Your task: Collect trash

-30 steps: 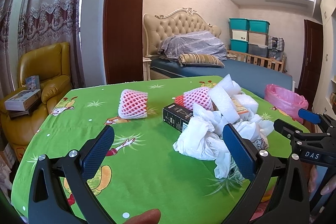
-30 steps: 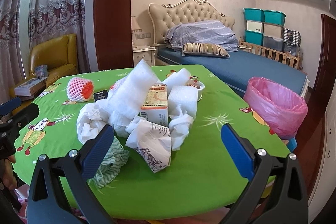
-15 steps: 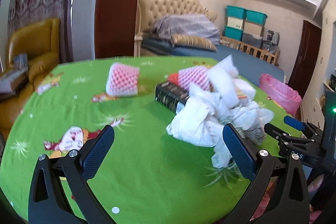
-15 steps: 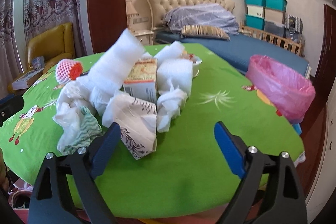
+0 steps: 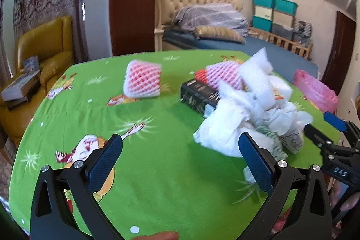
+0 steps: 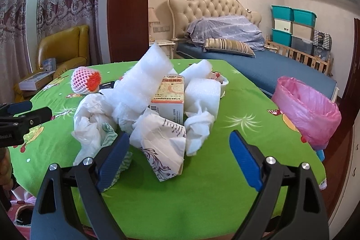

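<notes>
Right claw (image 6: 178, 155), spread, apparently just short of the crumpled paper (image 6: 163, 145).

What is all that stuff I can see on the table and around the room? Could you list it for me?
table: one, green cartoon-print cloth, foreground
foam fruit nets: two, pink-white, one alone on the far left of the table, one at the pile's back
black box: one, left of the pile
white foam wraps: several, top of the pile
carton: one, cream-orange, upright in the pile
crumpled bags and paper: several, white, front of the pile
bin bag: one, pink, open, at the table's right edge
bed: one, blue sheet, beige headboard, behind
armchair: one, yellow, left
storage boxes: stacked, teal and pale, right wall
left gripper: black, blue pads, open, empty
right gripper: same, open, just narrowed, nothing gripped
</notes>
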